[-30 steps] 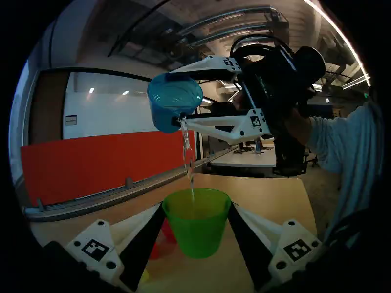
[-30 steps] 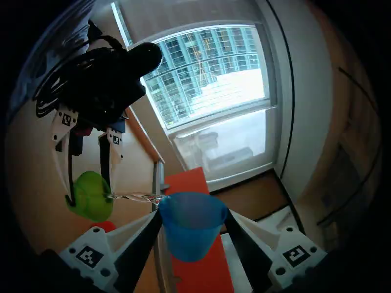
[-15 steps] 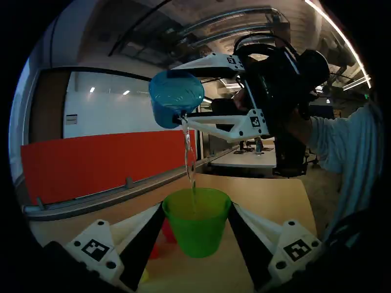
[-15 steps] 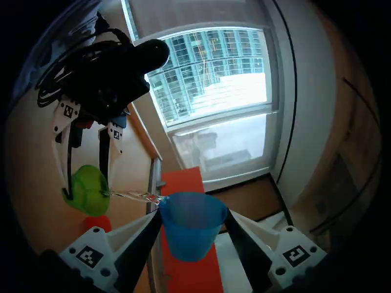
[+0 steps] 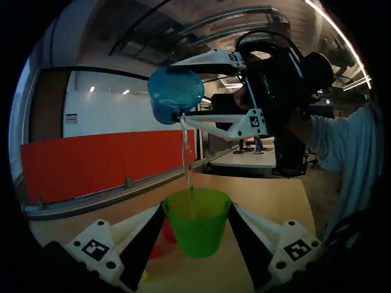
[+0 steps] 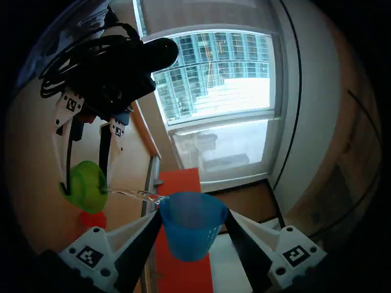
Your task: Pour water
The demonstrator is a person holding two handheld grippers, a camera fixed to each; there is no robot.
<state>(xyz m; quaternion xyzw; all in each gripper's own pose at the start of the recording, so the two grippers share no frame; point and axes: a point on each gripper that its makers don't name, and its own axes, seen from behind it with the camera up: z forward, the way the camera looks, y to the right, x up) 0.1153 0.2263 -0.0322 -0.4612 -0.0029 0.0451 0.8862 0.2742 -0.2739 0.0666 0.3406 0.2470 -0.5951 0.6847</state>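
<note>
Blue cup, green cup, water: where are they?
blue plastic cup (image 5: 174, 97), left gripper view, its tilted body.
green plastic cup (image 5: 197, 235), left gripper view, front wall.
water stream (image 5: 184, 146), left gripper view, its middle.

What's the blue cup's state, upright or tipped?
Tipped: blue cup lies sideways above the green cup, water stream running from its rim.

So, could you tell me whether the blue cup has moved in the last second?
Yes: the blue cup has risen slightly, farther above the orange panel.

Behind the green cup — a red thing, mostly hidden.
</note>
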